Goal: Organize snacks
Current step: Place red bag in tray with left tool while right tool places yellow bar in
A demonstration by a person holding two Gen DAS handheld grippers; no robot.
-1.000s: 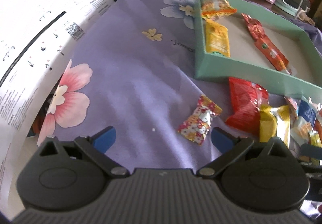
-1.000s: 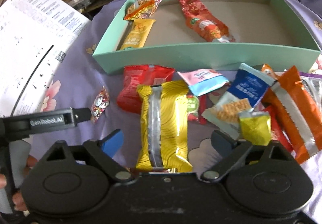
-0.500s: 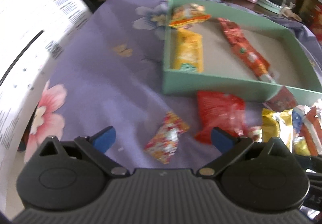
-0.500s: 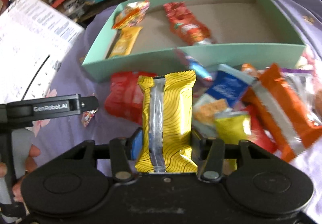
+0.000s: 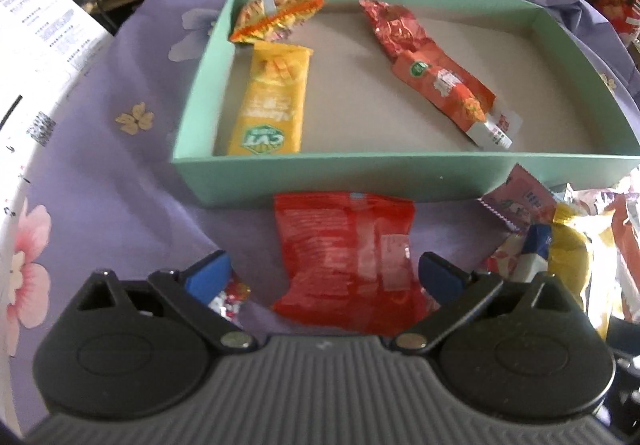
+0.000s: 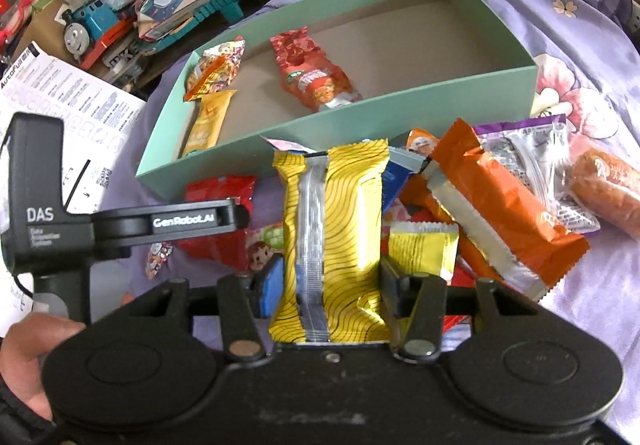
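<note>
Right gripper [image 6: 330, 281] clamping yellow striped snack pack [image 6: 332, 229], holding it upright above loose pile. Left gripper [image 5: 324, 273] hanging spread wide, red packet [image 5: 346, 253] lying between pads, untouched. Beyond: green tray [image 5: 320, 177] containing three snacks.

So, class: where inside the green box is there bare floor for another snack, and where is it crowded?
Bare: the green box floor right of the long red packet, up to the far wall. Crowded: the left end, holding the yellow bar and the orange-striped packet.
</note>
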